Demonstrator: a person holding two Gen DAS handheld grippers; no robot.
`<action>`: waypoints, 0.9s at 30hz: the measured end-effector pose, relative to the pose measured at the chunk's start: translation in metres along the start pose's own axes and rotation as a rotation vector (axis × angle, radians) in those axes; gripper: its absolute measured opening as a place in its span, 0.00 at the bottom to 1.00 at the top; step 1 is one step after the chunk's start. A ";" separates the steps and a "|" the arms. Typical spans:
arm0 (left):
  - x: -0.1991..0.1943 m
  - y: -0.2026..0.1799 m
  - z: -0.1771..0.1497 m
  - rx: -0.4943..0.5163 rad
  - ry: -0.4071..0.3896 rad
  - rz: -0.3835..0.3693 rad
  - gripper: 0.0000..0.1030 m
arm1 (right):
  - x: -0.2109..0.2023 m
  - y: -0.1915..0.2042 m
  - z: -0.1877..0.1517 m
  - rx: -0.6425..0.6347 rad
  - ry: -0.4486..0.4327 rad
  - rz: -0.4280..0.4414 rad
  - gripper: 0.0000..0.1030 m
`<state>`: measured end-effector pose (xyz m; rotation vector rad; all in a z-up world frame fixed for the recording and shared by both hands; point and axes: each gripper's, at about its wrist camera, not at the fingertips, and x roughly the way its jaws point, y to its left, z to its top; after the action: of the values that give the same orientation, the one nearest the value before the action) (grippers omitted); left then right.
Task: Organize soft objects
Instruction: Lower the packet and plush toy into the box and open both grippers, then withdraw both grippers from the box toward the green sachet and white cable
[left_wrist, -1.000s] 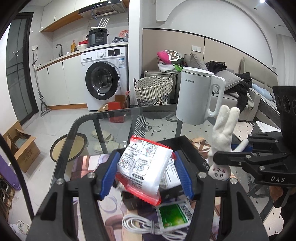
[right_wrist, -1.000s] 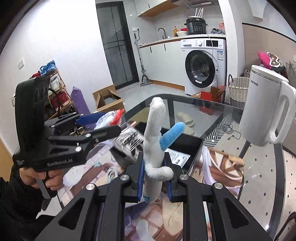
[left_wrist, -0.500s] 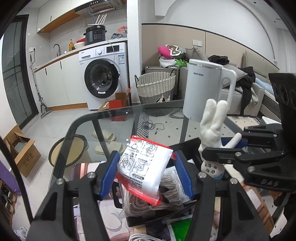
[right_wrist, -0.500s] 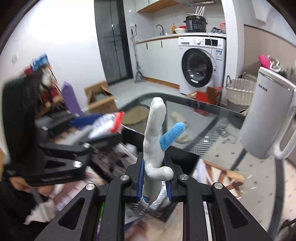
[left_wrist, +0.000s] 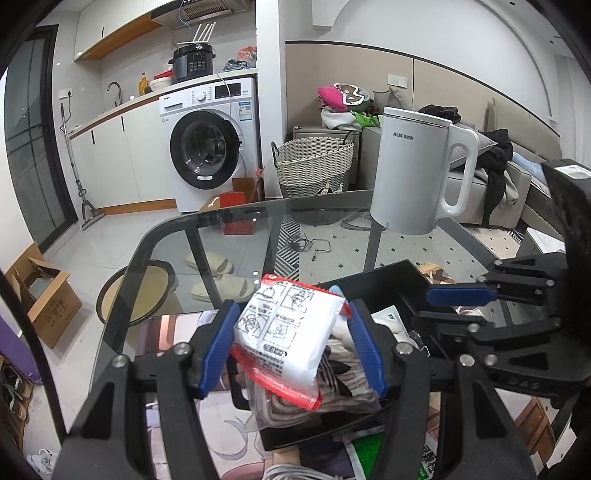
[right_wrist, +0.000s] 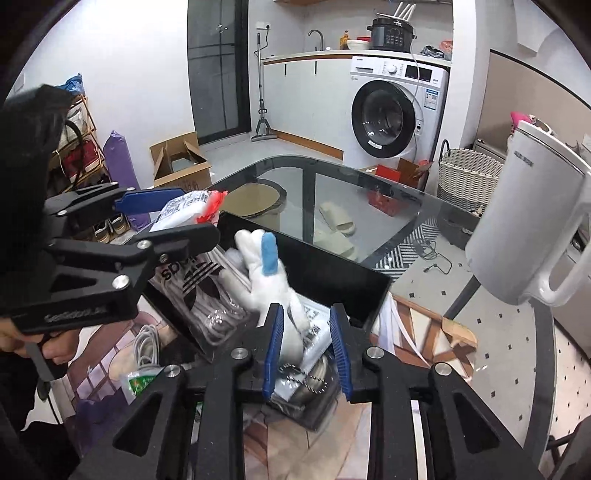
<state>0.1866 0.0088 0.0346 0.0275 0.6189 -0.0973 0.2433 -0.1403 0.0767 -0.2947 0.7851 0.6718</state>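
Soft white packet with red crimped edges and printed line drawings, pinched between the blue pads of the left claw, held above the black box. White plush rabbit with one blue ear, lying in the same box, ears toward the far wall. Right claw spread apart over the rabbit's lower body, left pad touching or just beside the plush, right pad clear of it.

Beside the rabbit, a clear bag of striped cloth with a black logo, leaning inside the box. White kettle upright on the glass desk, well behind the box. Coiled white cable on the desk near the box.

Rabbit almost wholly hidden behind the packet from the left wrist; plain only from the right wrist, which also shows the left claw side-on with the packet's red edge jutting out.
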 end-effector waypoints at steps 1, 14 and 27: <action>0.001 0.000 0.000 -0.001 -0.001 -0.004 0.59 | -0.004 -0.001 -0.003 0.006 0.000 0.004 0.29; 0.026 -0.033 -0.015 0.118 0.103 -0.010 0.84 | -0.022 -0.010 -0.015 0.033 -0.008 0.002 0.41; -0.033 0.000 -0.024 -0.036 0.047 0.015 1.00 | -0.055 -0.012 -0.043 0.178 -0.041 0.082 0.99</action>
<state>0.1456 0.0130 0.0342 -0.0007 0.6669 -0.0713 0.1992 -0.1945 0.0873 -0.0867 0.8151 0.6784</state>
